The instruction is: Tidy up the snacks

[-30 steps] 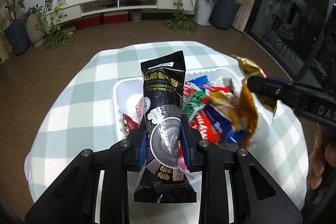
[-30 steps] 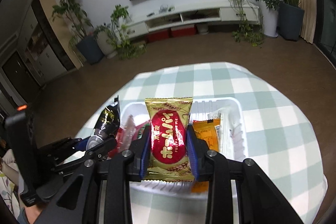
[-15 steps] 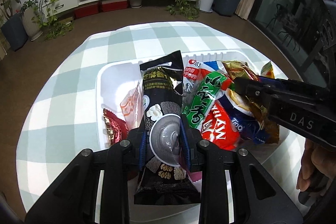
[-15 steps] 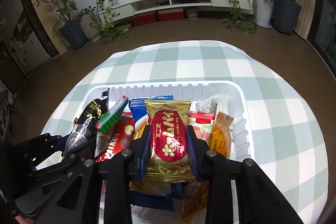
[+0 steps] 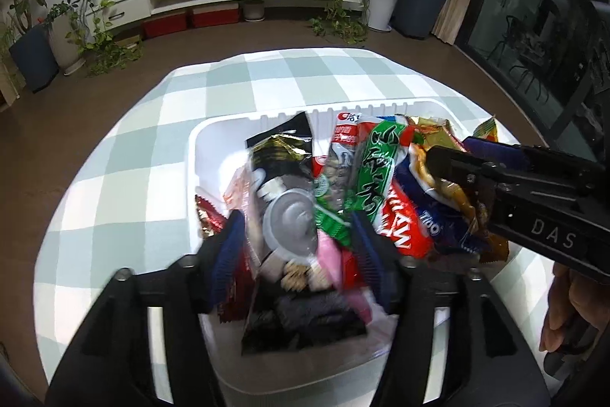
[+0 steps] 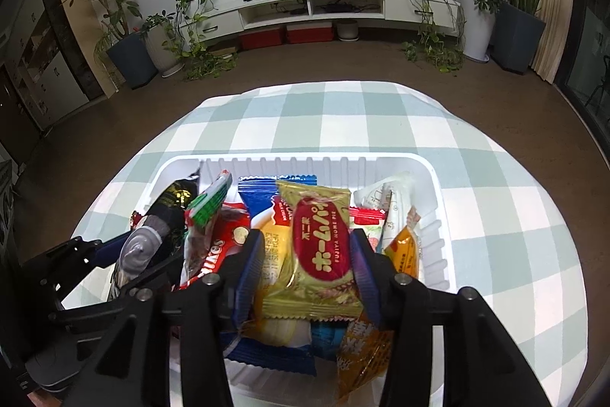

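Note:
A white plastic tray (image 5: 213,128) (image 6: 438,185) on the checked table holds several snack packets. My left gripper (image 5: 297,246) is open over the tray; the black sesame-paste packet (image 5: 282,193) lies loose between its fingers, blurred. It also shows in the right wrist view (image 6: 152,239). My right gripper (image 6: 307,254) is open, with the gold and red pie packet (image 6: 318,246) resting between its fingers on the pile. The right gripper also shows at the right of the left wrist view (image 5: 450,163).
A green packet (image 5: 377,170), a red packet (image 5: 400,220) and a blue packet (image 5: 434,224) lie in the tray's middle. An orange packet (image 6: 404,250) and a white one (image 6: 389,201) lie at its right. Green-and-white checked cloth (image 6: 343,117) surrounds the tray.
Both grippers have lowered into the tray and opened. The black packet and the gold pie packet have been let go and now rest on the pile.

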